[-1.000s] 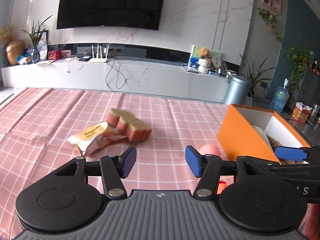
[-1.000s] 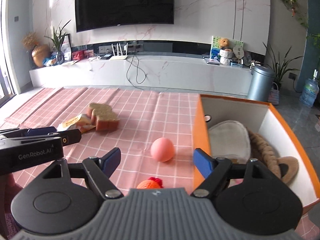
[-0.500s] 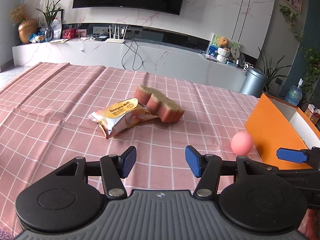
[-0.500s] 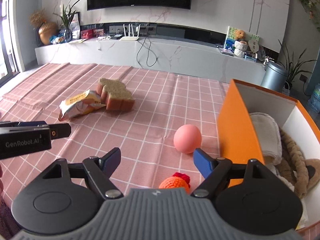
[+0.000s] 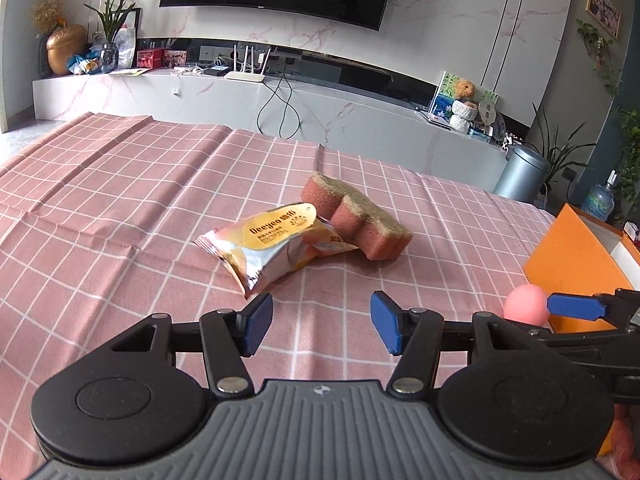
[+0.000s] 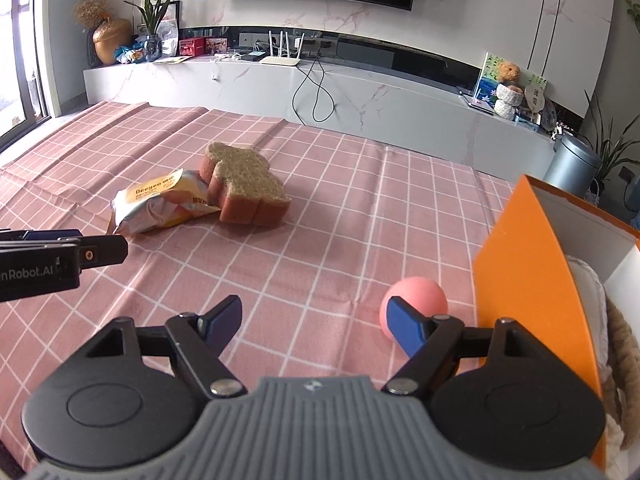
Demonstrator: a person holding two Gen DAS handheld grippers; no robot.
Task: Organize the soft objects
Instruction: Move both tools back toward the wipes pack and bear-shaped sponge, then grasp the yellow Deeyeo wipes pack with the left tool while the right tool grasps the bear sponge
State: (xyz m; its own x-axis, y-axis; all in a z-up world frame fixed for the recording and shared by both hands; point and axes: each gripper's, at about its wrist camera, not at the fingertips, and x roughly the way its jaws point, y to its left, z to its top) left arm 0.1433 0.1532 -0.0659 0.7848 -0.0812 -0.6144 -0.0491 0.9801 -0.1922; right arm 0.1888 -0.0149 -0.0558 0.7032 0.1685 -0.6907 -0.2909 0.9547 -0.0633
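The pink checked tablecloth (image 5: 120,200) lies bare and wide around the snack packet (image 5: 276,246) leaning on the sponge (image 5: 360,220) mid-table. The orange box (image 6: 524,264), cut off at the right edge, shows its padded contents only in the right wrist view. Left gripper (image 5: 320,326) and right gripper (image 6: 316,322) both gape empty, the right's pad overlapping the pink ball (image 6: 416,300) beside the box.

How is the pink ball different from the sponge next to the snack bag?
The pink ball is round and smooth; the sponge is a flat, wavy-edged block with a rough tan top and reddish sides. The ball is one plain pink colour; the sponge has two. The ball lies alone close to the orange box; the sponge touches the snack bag, farther from the box. Both rest on the pink checked cloth, outside the box.
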